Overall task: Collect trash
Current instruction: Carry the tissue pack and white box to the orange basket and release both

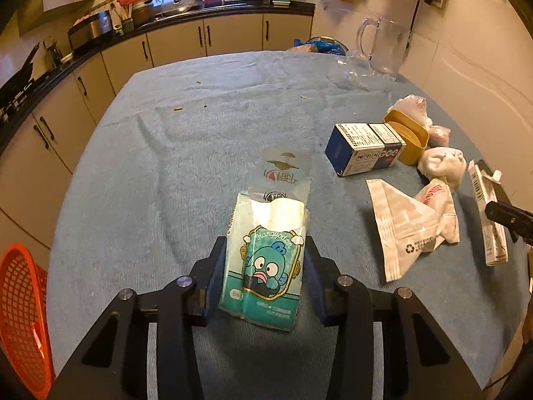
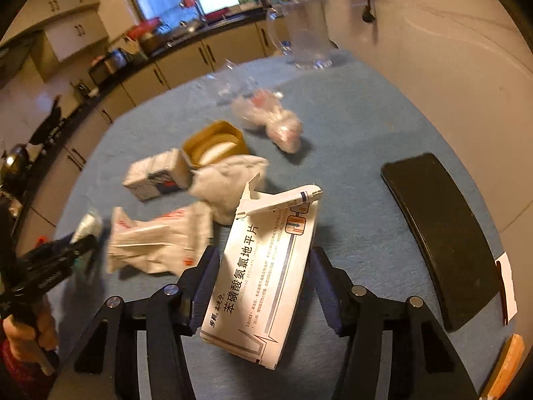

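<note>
Left gripper (image 1: 263,280) pinching tissue pack (image 1: 265,260), soft, light, crushable; I hold mid-body. Right gripper (image 2: 263,286) clamping medicine carton (image 2: 266,266), thin, stiff, dentable; I grip flat faces. Both above bench (image 1: 166,153), left of blue box (image 1: 363,148).

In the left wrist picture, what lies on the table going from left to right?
Orange mesh basket at the edge → teal cartoon tissue pack → blue-and-white carton → yellow plastic tub → long white flattened box.
</note>
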Demonstrator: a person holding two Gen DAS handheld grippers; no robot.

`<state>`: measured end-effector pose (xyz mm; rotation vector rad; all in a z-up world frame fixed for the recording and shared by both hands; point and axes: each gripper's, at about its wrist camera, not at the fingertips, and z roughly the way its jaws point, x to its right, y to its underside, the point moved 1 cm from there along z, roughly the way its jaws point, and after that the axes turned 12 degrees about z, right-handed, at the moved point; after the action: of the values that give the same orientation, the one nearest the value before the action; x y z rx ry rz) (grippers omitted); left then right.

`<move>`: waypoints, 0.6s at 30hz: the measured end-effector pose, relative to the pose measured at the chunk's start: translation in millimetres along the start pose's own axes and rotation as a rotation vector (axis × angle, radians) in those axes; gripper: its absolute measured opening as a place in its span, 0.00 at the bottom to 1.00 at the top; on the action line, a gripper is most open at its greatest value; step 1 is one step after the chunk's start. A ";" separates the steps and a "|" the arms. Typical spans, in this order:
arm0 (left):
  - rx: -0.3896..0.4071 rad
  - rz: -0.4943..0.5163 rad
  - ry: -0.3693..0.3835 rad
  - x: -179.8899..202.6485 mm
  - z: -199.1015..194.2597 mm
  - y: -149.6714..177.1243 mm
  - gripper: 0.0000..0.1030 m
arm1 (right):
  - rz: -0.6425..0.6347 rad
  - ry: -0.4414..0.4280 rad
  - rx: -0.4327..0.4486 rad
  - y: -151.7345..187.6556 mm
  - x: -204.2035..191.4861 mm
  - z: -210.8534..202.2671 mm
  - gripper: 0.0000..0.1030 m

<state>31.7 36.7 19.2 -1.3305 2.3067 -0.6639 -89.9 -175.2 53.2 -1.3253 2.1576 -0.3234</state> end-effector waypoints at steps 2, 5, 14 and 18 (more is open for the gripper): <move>0.009 -0.009 0.007 -1.1 -4.7 2.9 0.41 | -0.017 -0.041 0.026 3.1 -7.5 -9.4 0.58; 0.029 -0.028 0.006 -6.1 -14.4 9.2 0.41 | -0.045 -0.095 0.051 1.9 -25.4 -16.4 0.58; 0.106 -0.056 -0.060 -12.5 -53.1 29.5 0.41 | -0.106 -0.206 -0.002 15.8 -70.8 -2.6 0.58; 0.126 -0.072 -0.076 -18.0 -67.0 37.4 0.41 | -0.128 -0.231 -0.023 24.8 -86.8 4.0 0.58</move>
<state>-22.5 82.4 53.7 -1.3617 2.1287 -0.7558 -76.4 -87.1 68.3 -1.4416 1.8962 -0.1861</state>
